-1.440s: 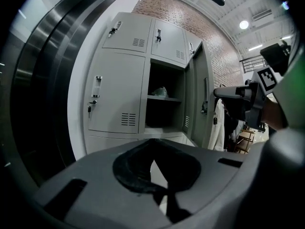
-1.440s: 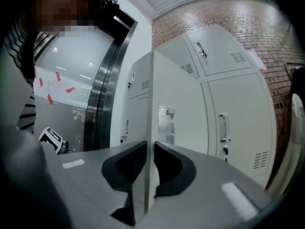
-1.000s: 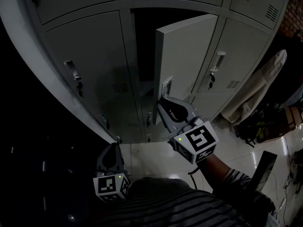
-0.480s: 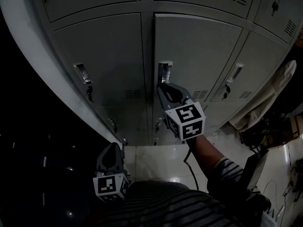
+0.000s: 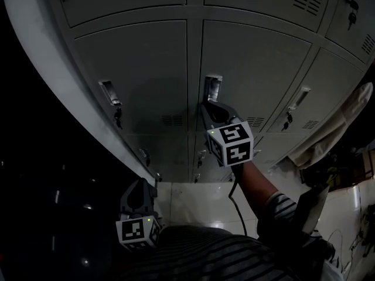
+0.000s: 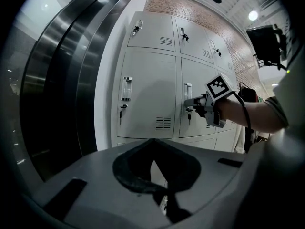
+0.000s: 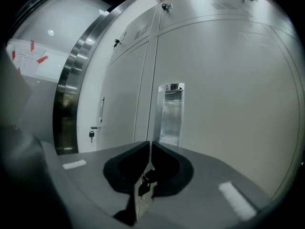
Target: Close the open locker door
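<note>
Seemingly done: the locker door [image 5: 258, 69] is sitting flush, the right gripper [image 5: 210, 107], jaws together, touching it; the left gripper [image 5: 140, 186], likewise closed, is hanging low.

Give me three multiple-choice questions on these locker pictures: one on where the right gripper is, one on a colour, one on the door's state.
1. Where is the right gripper?
A. at the handle recess of the middle locker door
B. on the floor
C. at a top-row vent

2. What colour are the locker doors?
A. red
B. light grey
C. green

3. How does the middle locker door stand?
A. wide open
B. half open
C. shut

Answers:
1 A: the gripper's tip sits just below the metal recess.
2 B: every door in view is pale grey.
3 C: it lies flush with the doors beside it, and no dark gap shows.
</note>
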`<state>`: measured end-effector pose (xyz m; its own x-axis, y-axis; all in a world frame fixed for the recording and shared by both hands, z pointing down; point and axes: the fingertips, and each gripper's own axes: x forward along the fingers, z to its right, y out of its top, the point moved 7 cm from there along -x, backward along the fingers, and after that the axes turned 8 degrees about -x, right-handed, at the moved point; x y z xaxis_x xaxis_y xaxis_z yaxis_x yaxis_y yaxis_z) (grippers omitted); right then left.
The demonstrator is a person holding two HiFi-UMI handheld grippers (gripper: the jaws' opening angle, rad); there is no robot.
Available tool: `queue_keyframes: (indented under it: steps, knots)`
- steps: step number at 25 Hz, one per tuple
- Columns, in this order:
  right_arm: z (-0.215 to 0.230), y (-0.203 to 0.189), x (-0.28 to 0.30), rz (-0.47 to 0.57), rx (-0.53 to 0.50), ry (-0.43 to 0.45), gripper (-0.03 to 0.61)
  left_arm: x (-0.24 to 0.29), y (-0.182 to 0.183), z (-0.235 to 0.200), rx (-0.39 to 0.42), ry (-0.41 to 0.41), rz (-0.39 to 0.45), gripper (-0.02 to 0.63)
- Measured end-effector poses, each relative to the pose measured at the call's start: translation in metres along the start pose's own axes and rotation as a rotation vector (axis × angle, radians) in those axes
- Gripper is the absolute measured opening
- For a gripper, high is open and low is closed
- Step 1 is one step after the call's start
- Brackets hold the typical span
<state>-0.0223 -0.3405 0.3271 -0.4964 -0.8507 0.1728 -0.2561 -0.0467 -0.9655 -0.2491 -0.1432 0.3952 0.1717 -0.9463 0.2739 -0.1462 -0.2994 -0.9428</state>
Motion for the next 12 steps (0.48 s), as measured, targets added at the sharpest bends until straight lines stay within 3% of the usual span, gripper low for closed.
queue_keyframes:
  steps: [6, 12]
  knots:
    - [-0.001, -0.002, -0.008, -0.012, 0.013, 0.006, 0.018, -0.004, 0.002, 0.002, -0.003, -0.004, 0.006, 0.003]
    - [-0.006, -0.013, -0.067, -0.017, 0.07, -0.046, 0.003, -0.001, 0.008, 0.005, 0.011, -0.048, 0.059, 0.003]
